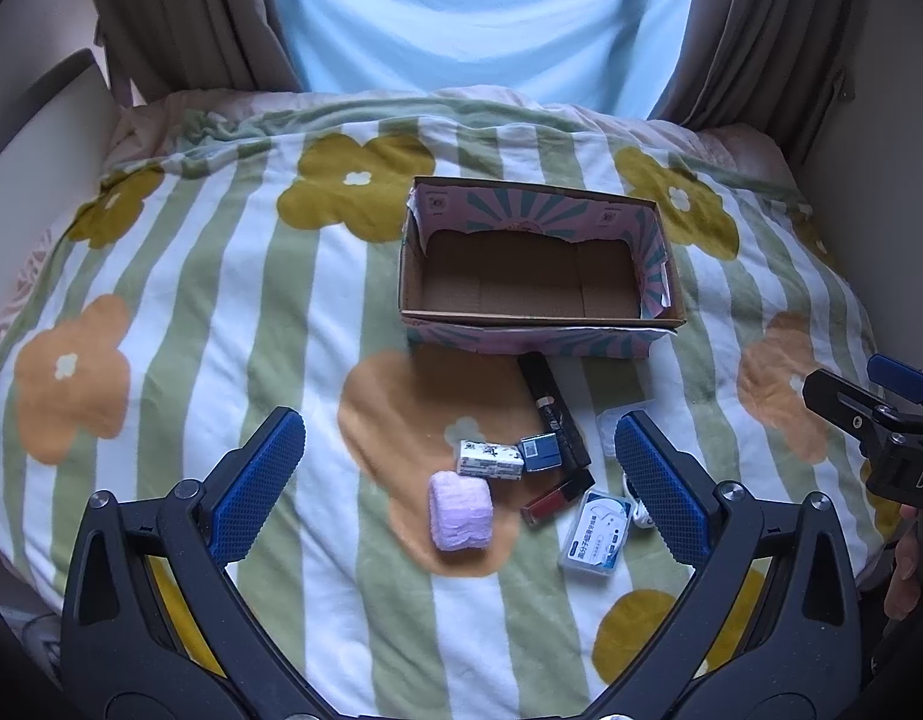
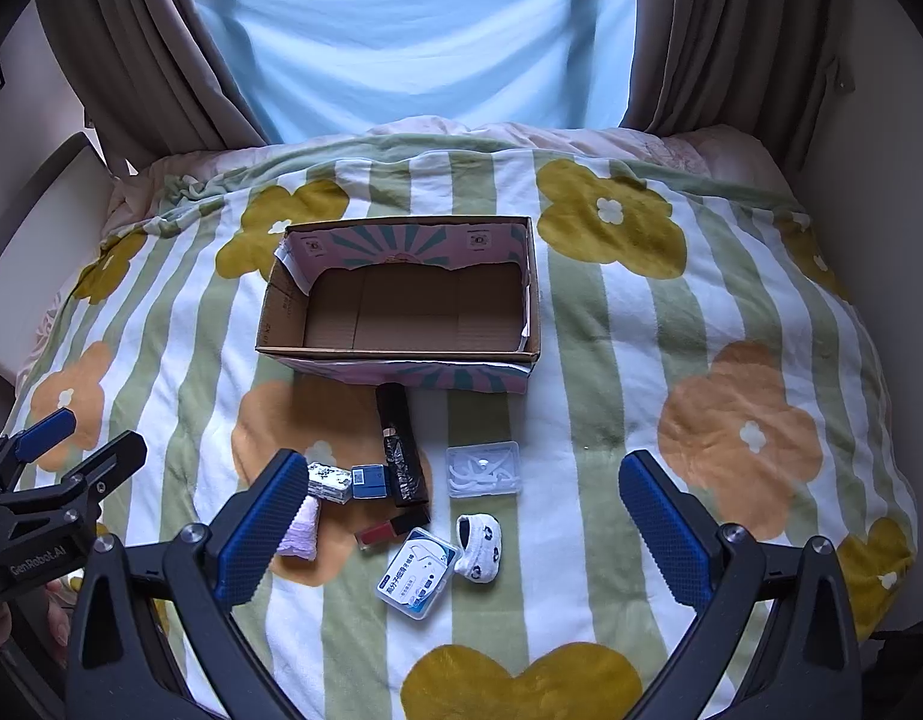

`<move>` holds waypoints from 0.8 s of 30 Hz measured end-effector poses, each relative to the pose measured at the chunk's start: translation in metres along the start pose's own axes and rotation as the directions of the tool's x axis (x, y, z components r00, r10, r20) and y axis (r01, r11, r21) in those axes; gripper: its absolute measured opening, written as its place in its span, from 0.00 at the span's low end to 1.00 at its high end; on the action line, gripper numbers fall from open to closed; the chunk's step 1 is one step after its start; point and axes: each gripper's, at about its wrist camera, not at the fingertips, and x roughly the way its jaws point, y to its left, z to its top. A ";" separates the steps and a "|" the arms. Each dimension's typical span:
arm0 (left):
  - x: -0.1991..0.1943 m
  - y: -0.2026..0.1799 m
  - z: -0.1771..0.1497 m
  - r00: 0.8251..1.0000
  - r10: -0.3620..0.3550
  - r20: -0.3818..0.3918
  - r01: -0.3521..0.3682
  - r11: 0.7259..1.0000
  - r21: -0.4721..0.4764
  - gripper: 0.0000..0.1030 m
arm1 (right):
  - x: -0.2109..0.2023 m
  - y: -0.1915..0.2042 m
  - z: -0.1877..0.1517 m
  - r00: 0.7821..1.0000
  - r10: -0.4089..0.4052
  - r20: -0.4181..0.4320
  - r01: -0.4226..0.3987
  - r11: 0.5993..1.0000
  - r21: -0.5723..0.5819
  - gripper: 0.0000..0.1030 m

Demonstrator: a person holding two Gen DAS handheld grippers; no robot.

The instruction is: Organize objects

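Note:
An empty cardboard box [image 1: 539, 324] [image 2: 401, 354] with pink printed walls stands on the flowered blanket. In front of it lie a tall black box [image 1: 551, 414] [image 2: 401, 450], a small white printed box [image 1: 490, 459] [image 2: 328, 482], a small blue box [image 1: 540, 451] [image 2: 368, 481], a red lip gloss [image 1: 554, 498] [image 2: 389, 531], a lilac towel roll [image 1: 460, 510] [image 2: 299, 534], a floss case [image 1: 596, 537] [image 2: 416, 573], a clear case [image 2: 484, 468] and a tiny white shoe [image 2: 479, 547]. My left gripper [image 1: 455, 480] and right gripper [image 2: 461, 516] hover open above them, holding nothing.
The blanket [image 1: 221, 300] [image 2: 671, 360] covers a bed, with curtains [image 1: 179, 18] and a pale blue sheet [image 2: 413, 30] at the far end. A chair back [image 1: 47, 120] stands at the left. A hand [image 1: 902, 564] holds the other gripper's handle.

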 end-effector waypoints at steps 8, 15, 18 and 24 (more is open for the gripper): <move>-0.003 0.000 0.002 1.000 -0.008 0.010 0.008 1.000 0.005 1.00 | -0.001 0.000 0.001 1.000 0.002 0.002 -0.002 1.000 0.002 0.99; -0.005 -0.001 0.000 1.000 -0.008 0.005 0.008 1.000 0.012 1.00 | -0.001 0.000 0.000 1.000 0.002 0.002 -0.002 1.000 0.001 0.99; -0.005 0.000 -0.001 1.000 -0.015 0.003 0.015 1.000 0.008 1.00 | -0.001 0.000 0.000 1.000 0.001 0.004 -0.001 1.000 0.001 0.99; -0.007 -0.001 -0.001 1.000 -0.013 0.004 0.012 1.000 0.012 1.00 | -0.001 0.000 0.001 1.000 0.003 0.005 -0.003 1.000 0.002 0.99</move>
